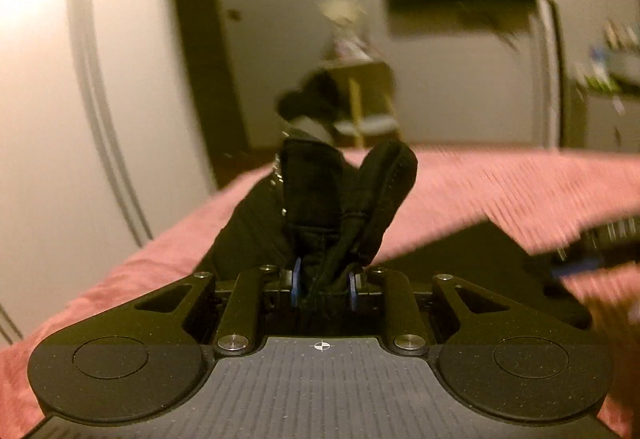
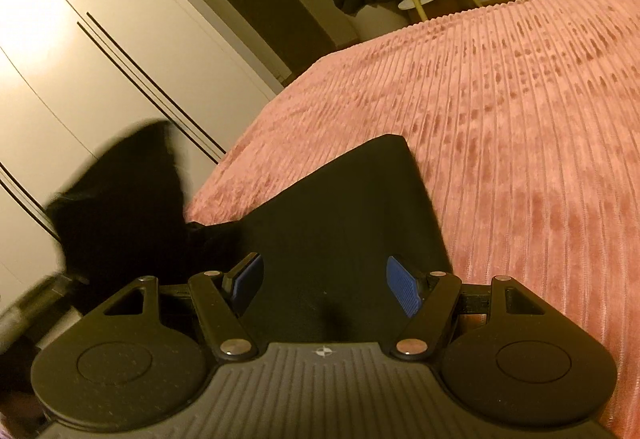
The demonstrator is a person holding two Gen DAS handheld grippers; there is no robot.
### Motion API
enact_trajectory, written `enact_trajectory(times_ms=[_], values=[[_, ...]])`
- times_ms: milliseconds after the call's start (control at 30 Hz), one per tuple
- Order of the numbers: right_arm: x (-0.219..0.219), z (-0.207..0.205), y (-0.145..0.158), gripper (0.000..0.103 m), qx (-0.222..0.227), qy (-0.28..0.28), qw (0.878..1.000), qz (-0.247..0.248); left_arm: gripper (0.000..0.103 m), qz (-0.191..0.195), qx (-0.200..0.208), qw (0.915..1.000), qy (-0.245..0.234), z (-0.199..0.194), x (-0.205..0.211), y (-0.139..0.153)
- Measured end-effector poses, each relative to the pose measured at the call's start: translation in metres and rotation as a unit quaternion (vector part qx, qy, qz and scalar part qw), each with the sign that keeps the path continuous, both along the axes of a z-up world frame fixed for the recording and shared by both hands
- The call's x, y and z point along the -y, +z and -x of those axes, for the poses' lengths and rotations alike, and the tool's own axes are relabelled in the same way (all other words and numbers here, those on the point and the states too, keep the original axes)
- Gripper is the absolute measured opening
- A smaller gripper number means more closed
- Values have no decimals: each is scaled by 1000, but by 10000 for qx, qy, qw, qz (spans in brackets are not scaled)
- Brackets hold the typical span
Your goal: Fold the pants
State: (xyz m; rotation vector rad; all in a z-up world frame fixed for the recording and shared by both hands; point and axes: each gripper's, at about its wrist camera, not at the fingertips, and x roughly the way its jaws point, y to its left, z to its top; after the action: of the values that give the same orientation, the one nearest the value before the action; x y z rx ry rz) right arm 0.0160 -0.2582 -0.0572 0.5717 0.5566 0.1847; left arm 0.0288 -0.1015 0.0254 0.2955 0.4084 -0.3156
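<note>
Pants [image 1: 344, 199] bunch in left claw [image 1: 325, 287], hiding stool [image 1: 360, 99] beyond pink bedspread [image 1: 500, 179].

Blurred by motion: pink ribbed bedspread [image 1: 500, 191] and right gripper [image 1: 592, 251] at right edge. Black fabric pants [image 2: 120, 199] smeared, cut off behind housing. Distant shelf items [image 1: 616, 51] too small.

A bed with a pink ribbed bedspread [image 2: 500, 99] carries black pants [image 2: 352, 207] lying flat.
</note>
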Motion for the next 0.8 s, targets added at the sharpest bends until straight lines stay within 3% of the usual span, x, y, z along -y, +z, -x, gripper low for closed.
enact_trajectory(times_ms=[100, 233, 300, 367, 400, 433, 533, 600, 667, 733, 767, 800], values=[[2, -1, -1, 69, 10, 8, 10000, -86, 26, -623, -325, 9972, -263, -9, 24, -13], [3, -1, -1, 69, 22, 65, 9998, -160, 34, -1014, -873, 9890, -634, -10, 34, -29], [4, -2, -2, 69, 33, 115, 9997, -222, 41, -1013, -1051, 9867, -722, -5, 33, -30], [3, -2, -2, 69, 49, 166, 9995, -261, 65, -657, -1216, 9869, -835, -3, 25, -26], [3, -2, -2, 70, 50, 198, 9994, -281, 83, -251, -1278, 9876, -881, 0, 17, -20], [2, -3, -3, 70, 46, 224, 9993, -293, 90, 106, -1291, 9875, -899, 4, 7, -15], [1, -4, -3, 70, 16, 291, 9991, -321, 96, 1162, -1264, 9808, -922, 14, -21, 4], [0, -4, -3, 70, 10, 340, 9987, -367, 97, 1511, -1167, 9809, -363, 13, -44, 7], [-1, -5, -3, 71, -5, 425, 9980, -461, 97, 1598, -1180, 9781, 616, 8, -70, 1], [-3, -7, -4, 71, -44, 527, 9970, -569, 97, 1834, -1484, 9589, 1574, -1, -101, -10], [-5, -10, -3, 71, -60, 610, 9961, -633, 97, 2066, -1664, 9436, 1979, -4, -120, -15], [-7, -13, -3, 71, -65, 709, 9951, -689, 97, 2201, -1744, 9344, 2191, -7, -131, -18]])
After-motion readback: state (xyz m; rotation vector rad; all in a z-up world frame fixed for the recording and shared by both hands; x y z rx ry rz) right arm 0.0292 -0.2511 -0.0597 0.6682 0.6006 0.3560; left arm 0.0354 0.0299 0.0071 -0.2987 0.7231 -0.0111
